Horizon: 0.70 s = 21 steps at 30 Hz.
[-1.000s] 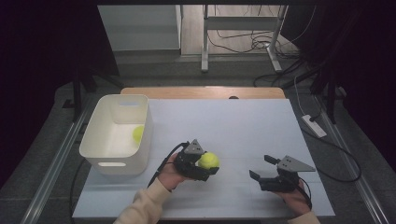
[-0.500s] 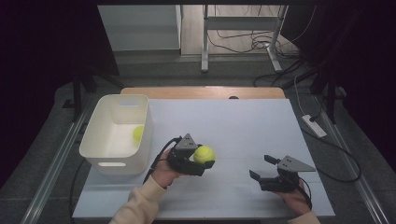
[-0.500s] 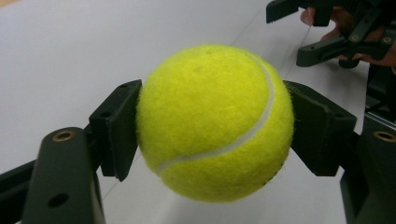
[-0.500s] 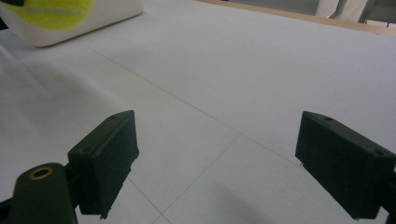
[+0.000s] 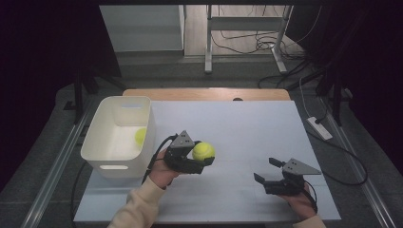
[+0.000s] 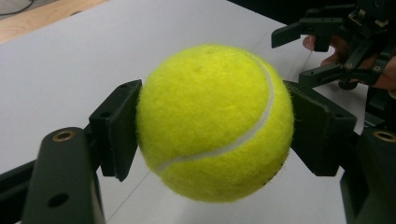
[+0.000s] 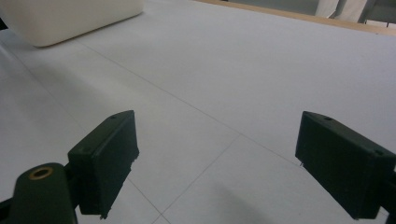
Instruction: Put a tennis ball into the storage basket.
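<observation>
Left gripper (image 5: 203, 159): jaws clamped on a ball (image 5: 203, 151), one pad pressed to each side of it, as the left gripper view confirms at close range (image 6: 215, 122). The ball is clear of the surface, held above the table (image 5: 247, 128) just right of the bin (image 5: 102, 156), near the table's front half. A black cable loops from the gripper body back toward the person's left hand (image 5: 164, 171), which grips it from below; a cream sleeve (image 5: 135, 209) enters from the bottom edge.

Right gripper (image 5: 264, 171): jaws spread wide, nothing between them. The right gripper view shows both pads (image 7: 107, 154) apart over bare table. It sits low at the front right of the table, well apart from the left gripper, held by the right hand (image 5: 299, 202). It is also visible in the background of the left gripper view (image 6: 322, 46), jaws likewise apart.

Items, largest first:

Table: white top with faint seam lines, wooden strip along the far edge.

Bin: white, rectangular, rounded corners, handle slot in the near wall. Stands at the table's left edge, upright. Its corner appears in the right gripper view (image 7: 70, 18).

Second ball (image 5: 140, 136): yellow-green, lying inside the bin against its right wall.

Held ball: yellow-green tennis ball, white seam curving across its face, not touching the bin.
</observation>
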Available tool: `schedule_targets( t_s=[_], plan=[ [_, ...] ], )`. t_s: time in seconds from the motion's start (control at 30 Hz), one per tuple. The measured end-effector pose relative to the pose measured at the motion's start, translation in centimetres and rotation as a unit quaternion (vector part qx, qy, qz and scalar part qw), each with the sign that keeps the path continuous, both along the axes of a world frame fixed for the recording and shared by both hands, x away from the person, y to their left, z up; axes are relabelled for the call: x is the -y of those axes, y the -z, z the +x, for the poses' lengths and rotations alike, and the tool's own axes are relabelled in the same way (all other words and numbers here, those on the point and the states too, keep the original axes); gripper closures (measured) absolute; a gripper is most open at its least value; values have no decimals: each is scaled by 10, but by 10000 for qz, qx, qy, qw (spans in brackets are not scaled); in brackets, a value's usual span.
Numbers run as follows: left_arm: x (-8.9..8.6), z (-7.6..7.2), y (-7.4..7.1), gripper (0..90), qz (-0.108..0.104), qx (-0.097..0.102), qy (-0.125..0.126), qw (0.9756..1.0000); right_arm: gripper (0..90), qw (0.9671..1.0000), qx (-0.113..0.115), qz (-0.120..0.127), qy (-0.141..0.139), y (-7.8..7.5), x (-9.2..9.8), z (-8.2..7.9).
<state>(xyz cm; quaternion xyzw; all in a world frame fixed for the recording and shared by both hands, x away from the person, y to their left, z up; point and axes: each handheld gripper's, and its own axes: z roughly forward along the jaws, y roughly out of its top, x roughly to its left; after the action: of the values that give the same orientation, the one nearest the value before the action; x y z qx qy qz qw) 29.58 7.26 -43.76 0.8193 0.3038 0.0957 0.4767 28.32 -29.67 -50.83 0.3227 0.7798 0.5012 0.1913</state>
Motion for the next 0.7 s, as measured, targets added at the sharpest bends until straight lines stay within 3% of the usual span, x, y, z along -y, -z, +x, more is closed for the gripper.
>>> schedule_targets(
  t_s=[0.7],
  plan=[
    [-18,-1,-18,263,-213,235,-242,9992,132,10000,3,-12,4,0,0,0]
  ],
)
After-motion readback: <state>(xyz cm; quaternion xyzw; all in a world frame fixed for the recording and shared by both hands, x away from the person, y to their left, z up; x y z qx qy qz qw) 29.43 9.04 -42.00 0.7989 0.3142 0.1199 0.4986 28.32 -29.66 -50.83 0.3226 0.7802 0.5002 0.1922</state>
